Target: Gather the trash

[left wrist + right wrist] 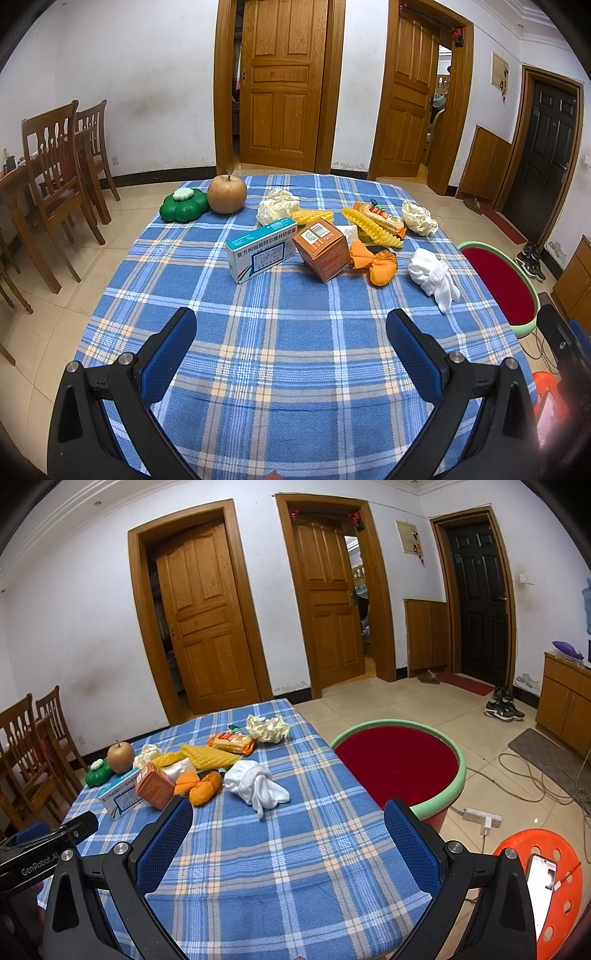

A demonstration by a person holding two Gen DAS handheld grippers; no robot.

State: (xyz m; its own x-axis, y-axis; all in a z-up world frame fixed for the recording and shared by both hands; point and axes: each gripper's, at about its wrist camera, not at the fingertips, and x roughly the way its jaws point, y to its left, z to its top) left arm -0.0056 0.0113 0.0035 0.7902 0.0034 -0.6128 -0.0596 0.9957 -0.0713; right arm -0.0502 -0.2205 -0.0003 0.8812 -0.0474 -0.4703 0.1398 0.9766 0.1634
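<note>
Nothing is picked yet: both the left hand-held gripper [291, 332] and the right hand-held gripper [288, 823] are released and empty; next, probably reach a crumpled paper ball [277, 205].

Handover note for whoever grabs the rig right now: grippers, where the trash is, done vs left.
Left gripper open, empty, above the near table edge. Right gripper open, empty, near the table's right edge.
Bin stands on the floor beside the table; nothing visible inside it.
Still on the table: two crumpled papers, snack wrapper, orange box, medicine box, white socks, apple.
Nothing collected yet; all the trash is left.
</note>
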